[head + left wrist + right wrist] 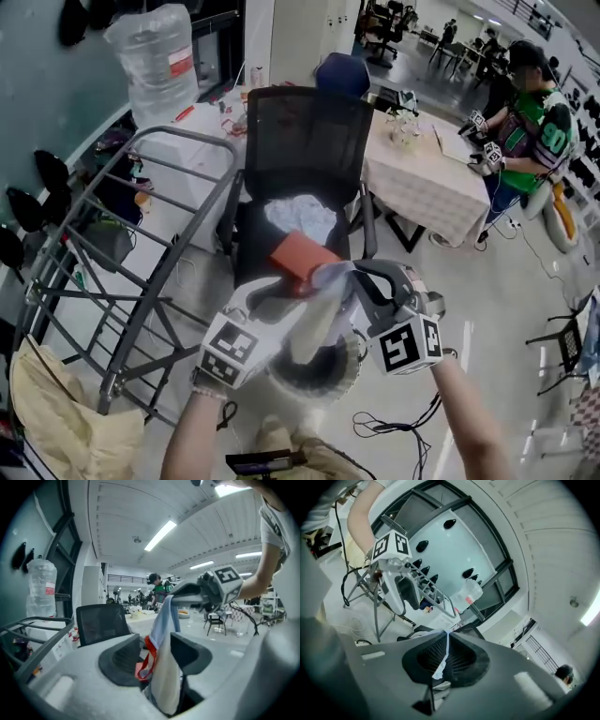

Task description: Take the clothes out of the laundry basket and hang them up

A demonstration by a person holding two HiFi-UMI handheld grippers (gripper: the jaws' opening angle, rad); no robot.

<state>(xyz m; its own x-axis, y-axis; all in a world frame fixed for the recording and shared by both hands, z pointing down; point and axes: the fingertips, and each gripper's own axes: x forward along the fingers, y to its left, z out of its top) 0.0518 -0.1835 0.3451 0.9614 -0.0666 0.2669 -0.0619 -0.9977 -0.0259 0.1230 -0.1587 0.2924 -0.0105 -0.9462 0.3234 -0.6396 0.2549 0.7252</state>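
Note:
A light blue and white garment (323, 314) with a red part (302, 258) hangs above the round laundry basket (328, 380). My right gripper (345, 274) is shut on its top edge; a thin strip of the fabric (443, 660) shows pinched between that gripper's (446, 644) jaws. My left gripper (157, 656) stands open, and the garment (166, 634) drapes down between its jaws from the right gripper (174, 597) above. In the head view the left gripper (281, 295) sits just left of the cloth. The grey drying rack (141, 234) stands to the left.
A black office chair (305, 131) straight ahead has white clothing (302, 217) on its seat. A beige cloth (56, 412) hangs on the rack's near end. A clothed table (422, 178) and a person (530, 122) are at the right, a water bottle (155, 61) at the back left.

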